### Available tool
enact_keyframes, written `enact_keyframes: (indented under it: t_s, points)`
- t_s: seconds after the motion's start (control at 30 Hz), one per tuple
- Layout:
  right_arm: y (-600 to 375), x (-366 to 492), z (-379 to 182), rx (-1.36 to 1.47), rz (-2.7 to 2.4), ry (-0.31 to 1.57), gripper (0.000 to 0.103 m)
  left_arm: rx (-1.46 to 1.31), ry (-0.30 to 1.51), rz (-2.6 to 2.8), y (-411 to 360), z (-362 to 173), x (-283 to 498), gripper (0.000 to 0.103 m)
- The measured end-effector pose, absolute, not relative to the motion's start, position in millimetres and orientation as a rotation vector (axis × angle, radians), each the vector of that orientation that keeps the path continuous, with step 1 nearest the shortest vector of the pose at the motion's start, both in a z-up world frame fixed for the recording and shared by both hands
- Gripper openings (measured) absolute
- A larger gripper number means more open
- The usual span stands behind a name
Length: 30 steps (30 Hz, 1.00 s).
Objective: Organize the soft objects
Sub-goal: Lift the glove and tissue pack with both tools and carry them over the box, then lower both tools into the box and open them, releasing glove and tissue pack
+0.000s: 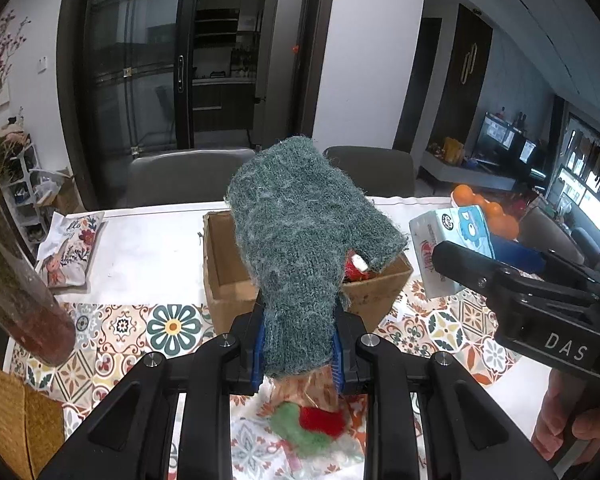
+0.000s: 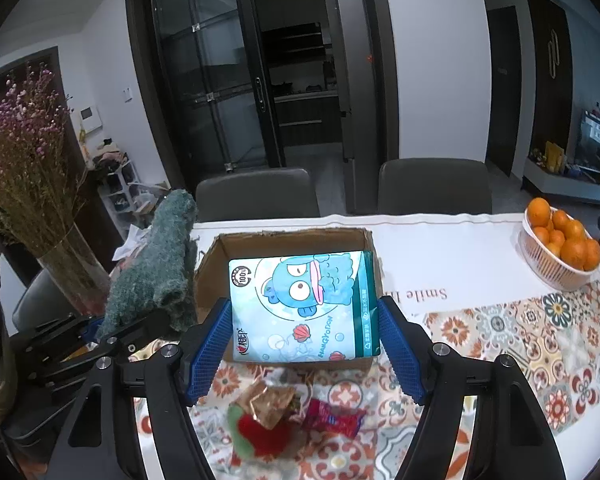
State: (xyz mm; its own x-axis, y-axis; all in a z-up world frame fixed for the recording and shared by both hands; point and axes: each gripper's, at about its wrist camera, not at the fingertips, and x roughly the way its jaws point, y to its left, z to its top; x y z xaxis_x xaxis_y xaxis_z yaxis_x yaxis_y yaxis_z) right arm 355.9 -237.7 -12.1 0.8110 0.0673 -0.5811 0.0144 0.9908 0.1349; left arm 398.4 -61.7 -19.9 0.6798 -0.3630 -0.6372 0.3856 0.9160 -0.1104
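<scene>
Transport step, judged: both items are lifted and headed for the cardboard box (image 2: 284, 240), just ahead of both grippers on the table (image 2: 440, 248). Left hand-held gripper (image 1: 299, 346) is pinched tight on the cuff of a green knit mitten (image 1: 300, 232), which stands up above the box. Right hand-held gripper (image 2: 306, 334) clamps a tissue pack (image 2: 300, 304) between its blue pads. Next move calls for lowering each into the box, then releasing. Mitten blocks most of the box interior; something red inside can't be identified. Below the grippers, a red-green plush (image 2: 256, 432) and wrappers are blurred.
</scene>
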Motion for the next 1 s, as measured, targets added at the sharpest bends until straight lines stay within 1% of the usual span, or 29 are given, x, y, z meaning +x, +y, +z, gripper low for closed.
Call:
enact_keyframes:
  t_s: [0.5,0.77,0.93,0.97,1.0]
  points:
    - [-245.5,418.4,-21.0,0.124,0.048,0.660,0.073,0.143,0.732,-0.424,-86.8,-26.2,457.3,0.026]
    - [-247.5,454.5,-43.6,0.120,0.064,0.749,0.073,0.210,0.846,-0.479,-104.7,-50.9,495.2,0.026]
    - [-250.2,482.2,-64.7,0.135,0.077,0.830,0.073,0.257,0.965,-0.516,-115.9,-73.7,521.4,0.027]
    - [-251.6,484.3,-68.9,0.140,0.080,0.840,0.073,0.257,0.985,-0.520,-117.1,-77.6,524.8,0.028]
    - [-251.9,490.1,-73.0,0.146,0.080,0.860,0.073,0.259,1.006,-0.527,-119.0,-81.8,528.0,0.033]
